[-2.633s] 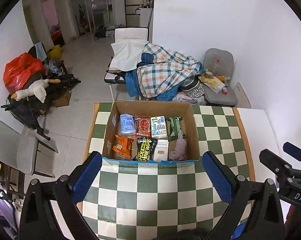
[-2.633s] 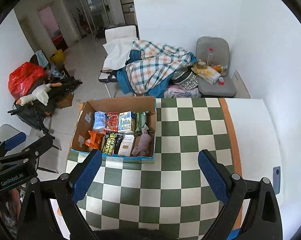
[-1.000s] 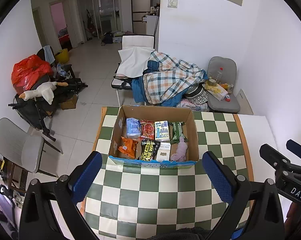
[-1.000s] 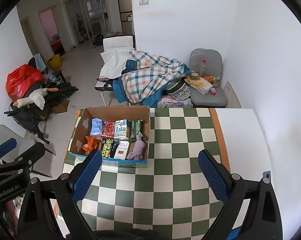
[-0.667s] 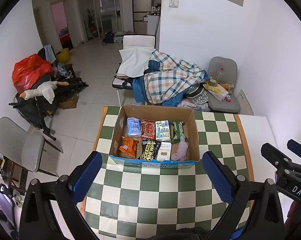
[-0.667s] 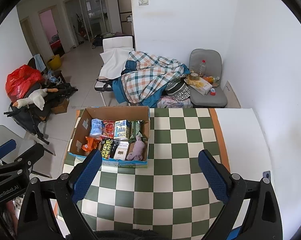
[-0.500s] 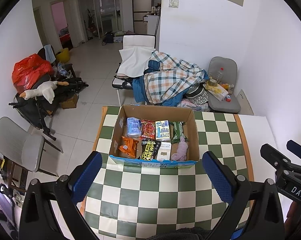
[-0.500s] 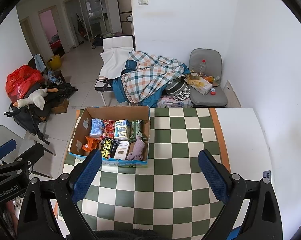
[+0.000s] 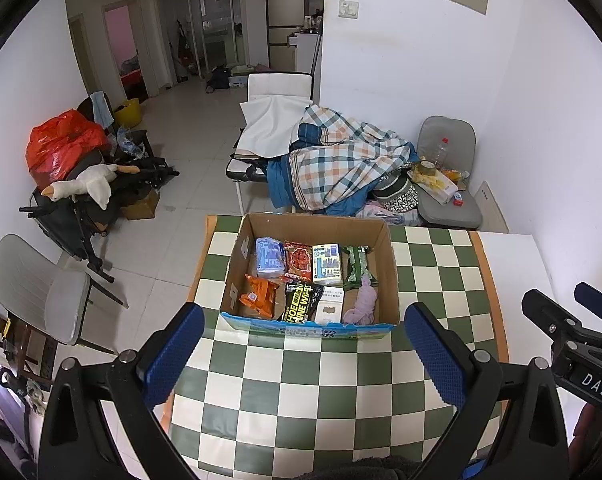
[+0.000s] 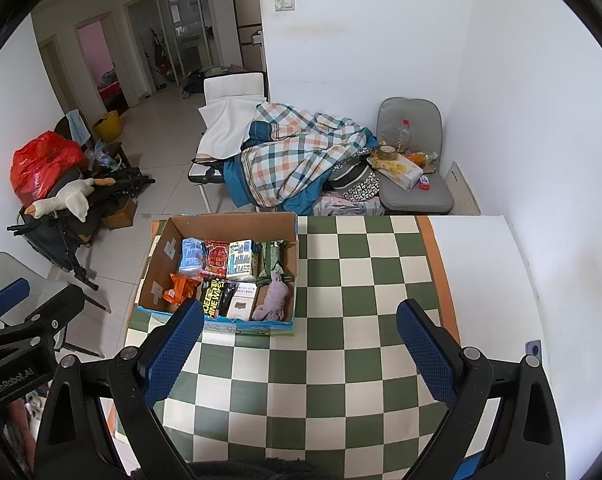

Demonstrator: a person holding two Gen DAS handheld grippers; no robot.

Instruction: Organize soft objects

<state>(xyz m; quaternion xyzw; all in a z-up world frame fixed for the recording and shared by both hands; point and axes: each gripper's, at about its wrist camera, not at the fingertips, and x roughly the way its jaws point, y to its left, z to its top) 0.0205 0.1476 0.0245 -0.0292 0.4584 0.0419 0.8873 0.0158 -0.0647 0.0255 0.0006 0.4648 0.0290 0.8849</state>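
Note:
A cardboard box point(image 9: 392, 280) point(image 10: 229, 220) stands on the green-and-white checked table point(image 9: 301, 392) point(image 10: 341, 320). Inside lie several soft packets: blue tissues point(image 9: 269, 257), a red pack point(image 9: 297, 255), an orange pack point(image 9: 259, 296), a black wipes pack point(image 9: 301, 307) and a pale purple cloth point(image 9: 363, 302) point(image 10: 273, 298). My left gripper point(image 9: 303, 350) hovers open above the table, in front of the box. My right gripper point(image 10: 299, 346) is open too, right of the box, holding nothing. Each gripper shows at the edge of the other's view.
Beyond the table's far edge a chair holds a checked blanket point(image 9: 341, 164) point(image 10: 297, 160). A grey chair point(image 9: 449, 184) with a bottle and boxes stands by the wall. A red bag point(image 9: 61, 148) and a plush goose point(image 9: 89, 184) sit at left. A grey chair point(image 9: 41, 292) is near left.
Both grippers have risen and pulled back from the box since 2.6 s ago, so it looks smaller and farther. In the last half second nothing has visibly moved.

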